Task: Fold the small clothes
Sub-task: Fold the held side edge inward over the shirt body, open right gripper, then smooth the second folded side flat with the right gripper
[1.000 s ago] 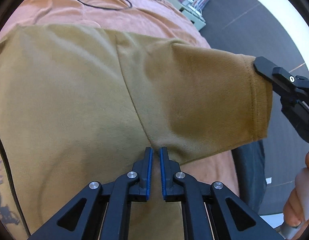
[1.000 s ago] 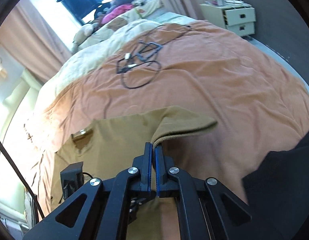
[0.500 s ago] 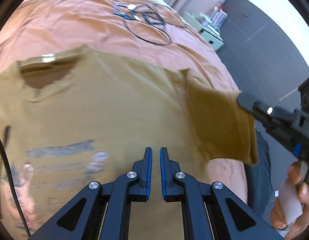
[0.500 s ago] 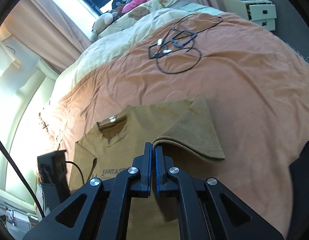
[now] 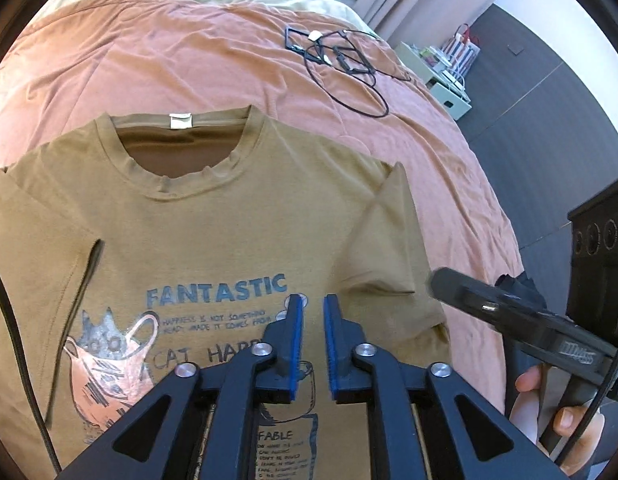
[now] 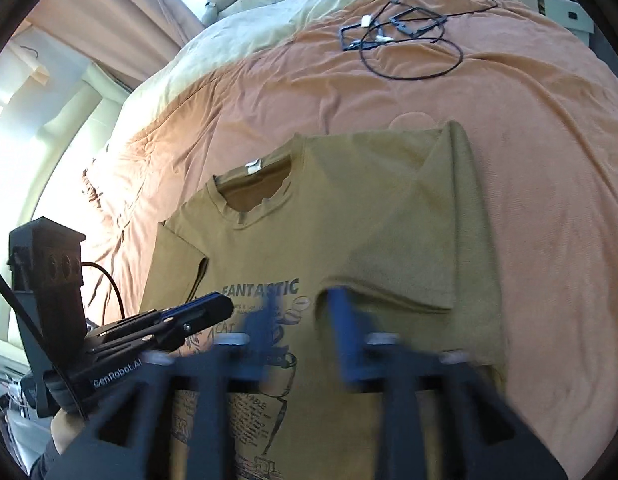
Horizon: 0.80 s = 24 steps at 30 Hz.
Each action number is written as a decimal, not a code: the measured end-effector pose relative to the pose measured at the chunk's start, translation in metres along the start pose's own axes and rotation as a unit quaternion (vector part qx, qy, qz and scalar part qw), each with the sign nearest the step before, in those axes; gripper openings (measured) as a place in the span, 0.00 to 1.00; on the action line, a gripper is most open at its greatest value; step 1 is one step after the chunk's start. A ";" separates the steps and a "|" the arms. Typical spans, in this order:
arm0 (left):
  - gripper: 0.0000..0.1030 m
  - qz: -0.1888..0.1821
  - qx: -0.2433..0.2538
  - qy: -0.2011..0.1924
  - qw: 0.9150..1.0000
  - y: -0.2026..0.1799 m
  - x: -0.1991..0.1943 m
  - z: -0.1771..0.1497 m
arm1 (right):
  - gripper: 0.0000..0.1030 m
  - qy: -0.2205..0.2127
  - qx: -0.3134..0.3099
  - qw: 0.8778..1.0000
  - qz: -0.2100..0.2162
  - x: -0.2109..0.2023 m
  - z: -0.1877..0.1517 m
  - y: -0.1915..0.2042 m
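The tan T-shirt [image 5: 213, 240] lies face up on the bed [image 5: 189, 48], collar away, long axis running away from both tools. The right hand-held gripper [image 6: 299, 312], jaws just opened wide and empty, hangs nearest the folded-in sleeve [image 6: 413, 240]. The left hand-held gripper [image 5: 310, 320], slightly parted and empty, hovers over the print

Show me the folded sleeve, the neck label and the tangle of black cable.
folded sleeve [image 5: 389, 248], left wrist view, mid-panel.
neck label [image 5: 180, 121], left wrist view, centre.
black cable [image 6: 413, 54], right wrist view, on its loop.
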State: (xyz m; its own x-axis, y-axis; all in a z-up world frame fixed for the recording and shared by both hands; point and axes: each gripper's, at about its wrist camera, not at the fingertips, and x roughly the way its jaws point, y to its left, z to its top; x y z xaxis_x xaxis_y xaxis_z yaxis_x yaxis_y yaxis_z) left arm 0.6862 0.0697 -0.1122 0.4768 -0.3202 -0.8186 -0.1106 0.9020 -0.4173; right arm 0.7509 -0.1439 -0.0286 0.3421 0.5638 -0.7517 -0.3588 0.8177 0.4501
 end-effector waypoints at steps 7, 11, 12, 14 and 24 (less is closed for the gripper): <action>0.42 0.004 0.026 0.004 1.000 -0.013 0.020 -0.003 | 0.64 -0.030 0.007 0.998 -0.051 -0.020 0.002 -0.035; 0.42 0.024 0.058 0.020 0.998 -0.023 0.044 -0.007 | 0.64 -0.036 0.019 0.996 -0.081 -0.021 0.004 -0.058; 0.42 0.027 0.062 0.026 0.997 -0.024 0.052 -0.008 | 0.64 -0.035 0.021 0.995 -0.087 -0.020 0.002 -0.060; 0.42 0.032 0.066 0.034 0.997 -0.024 0.064 -0.010 | 0.64 -0.030 0.029 0.994 -0.098 -0.011 -0.002 -0.066; 0.20 0.069 0.109 0.017 0.991 -0.036 0.094 -0.008 | 0.34 0.017 0.041 0.992 -0.118 0.023 -0.026 -0.084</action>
State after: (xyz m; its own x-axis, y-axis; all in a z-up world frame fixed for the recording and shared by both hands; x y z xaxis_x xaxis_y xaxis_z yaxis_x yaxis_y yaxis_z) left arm 0.7277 0.0051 -0.1770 0.4406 -0.1961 -0.8760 0.0211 0.9778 -0.2083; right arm 0.7664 -0.2025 -0.0956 0.3779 0.3527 -0.8560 -0.1995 0.9339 0.2968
